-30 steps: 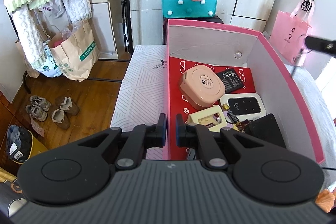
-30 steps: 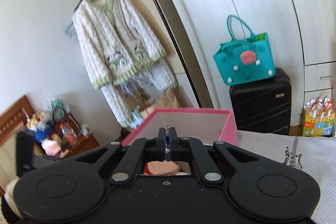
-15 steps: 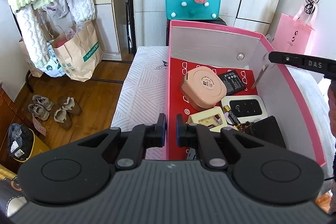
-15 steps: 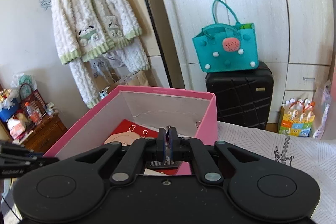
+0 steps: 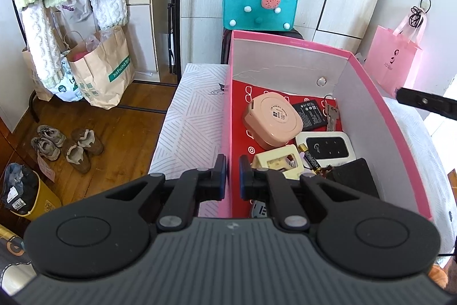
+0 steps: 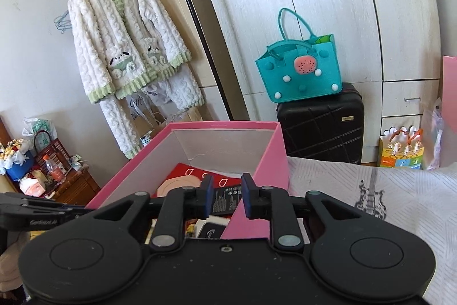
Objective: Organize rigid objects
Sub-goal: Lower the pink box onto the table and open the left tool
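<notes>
A pink box (image 5: 288, 39) stands on the bed, holding a pink rounded case (image 5: 271, 120), a black battery (image 5: 310, 115), a white pocket router (image 5: 325, 147), a cream adapter (image 5: 275, 162) and a black pouch (image 5: 354, 176). A bunch of keys (image 5: 331, 115) lies by the right wall at the back. My left gripper (image 5: 232, 176) is shut on the box's near left wall. My right gripper (image 6: 227, 196) hovers over the box's (image 6: 274, 156) near rim; its jaws are opening with nothing between them, and the battery (image 6: 225, 199) shows beyond the gap.
A teal felt bag (image 6: 300, 70) sits on a black suitcase (image 6: 320, 127) behind the box. The patterned bedspread (image 6: 371, 190) spreads to the right. On the wooden floor to the left are paper bags (image 5: 102, 76) and shoes (image 5: 68, 145). A pink gift bag (image 5: 394, 62) hangs at the right.
My right gripper went from shut on the thin metal keys to open. The keys now lie in the box by its right wall. The left gripper kept its hold.
</notes>
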Demonstrator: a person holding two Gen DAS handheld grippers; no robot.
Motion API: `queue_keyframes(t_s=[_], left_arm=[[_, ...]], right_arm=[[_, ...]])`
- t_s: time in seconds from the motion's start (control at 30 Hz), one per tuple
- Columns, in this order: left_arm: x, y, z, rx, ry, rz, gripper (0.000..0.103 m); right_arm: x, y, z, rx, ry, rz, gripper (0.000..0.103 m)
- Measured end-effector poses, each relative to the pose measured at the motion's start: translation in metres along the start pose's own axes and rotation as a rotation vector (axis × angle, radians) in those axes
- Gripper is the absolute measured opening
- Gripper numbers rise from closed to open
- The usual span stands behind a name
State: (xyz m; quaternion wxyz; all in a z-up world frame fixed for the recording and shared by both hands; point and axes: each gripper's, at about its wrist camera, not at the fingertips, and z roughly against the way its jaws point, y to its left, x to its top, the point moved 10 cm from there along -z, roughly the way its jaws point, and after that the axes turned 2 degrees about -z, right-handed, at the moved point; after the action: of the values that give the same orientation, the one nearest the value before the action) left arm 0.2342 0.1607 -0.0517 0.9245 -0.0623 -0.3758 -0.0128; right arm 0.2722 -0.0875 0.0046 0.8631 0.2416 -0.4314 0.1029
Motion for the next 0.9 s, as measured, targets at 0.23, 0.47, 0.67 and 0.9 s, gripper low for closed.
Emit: queue_keyframes(t_s=[0.23, 0.47, 0.67, 0.9], left_arm=[[-0.001, -0.009, 0.028, 0.042, -0.035, -0.050, 0.007], [0.005, -0.032, 0.069, 0.077, -0.156, -0.077, 0.027], [0.000, -0.076, 0.084, 0.032, -0.218, -0.103, 0.044], [-0.012, -0.089, 0.087, 0.060, -0.239, -0.052, 0.081]], right_arm=[[-0.015, 0.020, 0.028, -0.008, 0.003, 0.047, 0.042], [-0.017, 0.029, 0.053, -0.020, -0.040, 0.072, 0.059], [-0.016, 0.014, 0.064, -0.083, -0.099, 0.012, 0.070], [-0.032, -0.022, 0.087, -0.299, -0.028, -0.055, 0.103]])
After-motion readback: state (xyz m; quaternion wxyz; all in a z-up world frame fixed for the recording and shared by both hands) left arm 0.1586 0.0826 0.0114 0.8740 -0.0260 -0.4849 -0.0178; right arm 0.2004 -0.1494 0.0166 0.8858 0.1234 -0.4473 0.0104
